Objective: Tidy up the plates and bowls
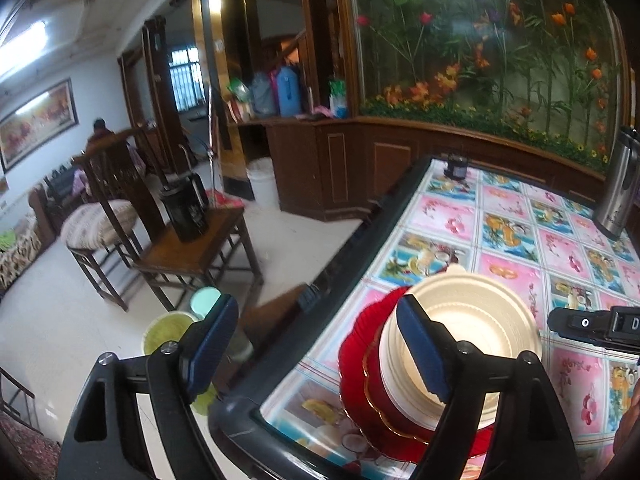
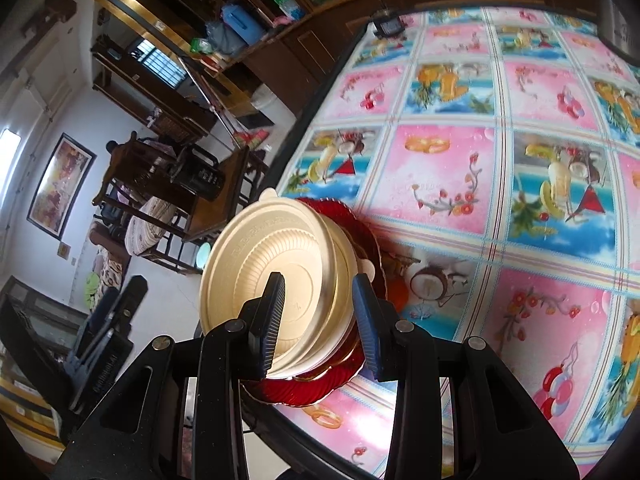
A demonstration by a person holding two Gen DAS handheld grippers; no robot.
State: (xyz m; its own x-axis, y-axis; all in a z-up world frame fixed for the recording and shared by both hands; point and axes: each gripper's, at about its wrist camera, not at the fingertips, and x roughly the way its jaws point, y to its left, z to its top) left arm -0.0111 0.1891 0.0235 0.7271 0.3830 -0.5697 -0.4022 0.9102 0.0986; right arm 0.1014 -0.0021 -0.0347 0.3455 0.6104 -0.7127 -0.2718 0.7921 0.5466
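A stack of cream bowls sits on red scalloped plates with gold rims, near the table's front left corner. My left gripper is open wide; its right finger stands in front of the bowls' near wall, its left finger hangs past the table edge. In the right wrist view the cream bowls and red plates lie between my right gripper's fingers. My right gripper is open, one finger over the bowl's inside, the other outside its rim. It also shows in the left wrist view.
The table has a colourful patterned cloth and a dark raised rim. A steel thermos stands at the far right, a small dark object at the far edge. A wooden chair with a black pot and buckets stand on the floor left.
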